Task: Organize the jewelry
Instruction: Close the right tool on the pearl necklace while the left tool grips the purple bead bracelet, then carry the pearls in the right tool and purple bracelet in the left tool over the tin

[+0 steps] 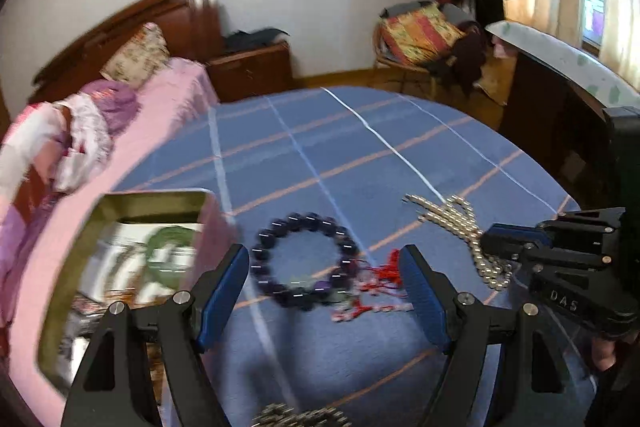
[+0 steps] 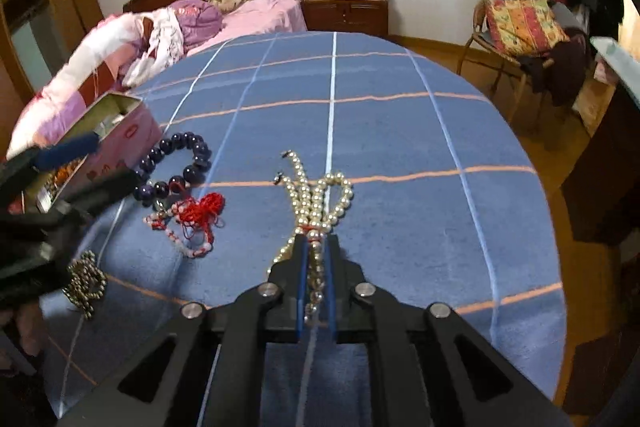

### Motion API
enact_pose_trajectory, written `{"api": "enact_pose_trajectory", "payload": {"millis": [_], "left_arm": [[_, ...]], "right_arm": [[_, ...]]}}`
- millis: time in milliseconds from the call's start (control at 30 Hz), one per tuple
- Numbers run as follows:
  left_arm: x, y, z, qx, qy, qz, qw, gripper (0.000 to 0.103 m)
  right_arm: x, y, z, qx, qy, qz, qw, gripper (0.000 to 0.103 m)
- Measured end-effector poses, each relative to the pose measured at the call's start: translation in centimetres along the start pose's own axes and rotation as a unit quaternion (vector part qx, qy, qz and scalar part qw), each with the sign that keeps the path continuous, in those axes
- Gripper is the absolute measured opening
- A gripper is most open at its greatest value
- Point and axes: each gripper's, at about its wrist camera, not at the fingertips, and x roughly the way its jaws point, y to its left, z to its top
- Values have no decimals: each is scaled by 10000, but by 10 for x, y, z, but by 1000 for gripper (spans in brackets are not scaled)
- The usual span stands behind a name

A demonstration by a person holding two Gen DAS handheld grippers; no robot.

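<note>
1. The right tool [image 2: 316, 247] tilts steeply down, pinching the pearl necklace [image 2: 316, 195] on the blue checked desk [image 2: 400, 131]; its strands run lengthwise toward the far edge.
2. The left tool [image 1: 324, 291], spread wide, hovers above the dark bead bracelet [image 1: 304, 259].
3. The pink tin [image 1: 132, 267] at the left edge is blurred and cut off.

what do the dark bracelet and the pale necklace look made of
Dark bracelet: glossy round beads, deep purple-black with sharp highlights, likely polished stone or glass. Pale necklace: small cream beads with a soft sheen, pearl or imitation; the frames cannot tell which.
</note>
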Motion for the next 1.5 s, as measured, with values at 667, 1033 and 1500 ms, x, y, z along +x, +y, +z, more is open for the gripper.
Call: {"api": "enact_pose_trajectory", "payload": {"millis": [667, 1033, 1500], "left_arm": [[48, -1, 8, -233, 615, -247, 9975, 13], [16, 7, 12, -210, -163, 196, 9995, 13], [-11, 18, 17, -341, -475, 218, 9980, 13]], "right_arm": [[-3, -5, -1, 141, -98, 201, 9997, 43], [8, 19, 10, -217, 50, 74, 9997, 44], [-4, 12, 0, -203, -79, -198, 9996, 15]]}}
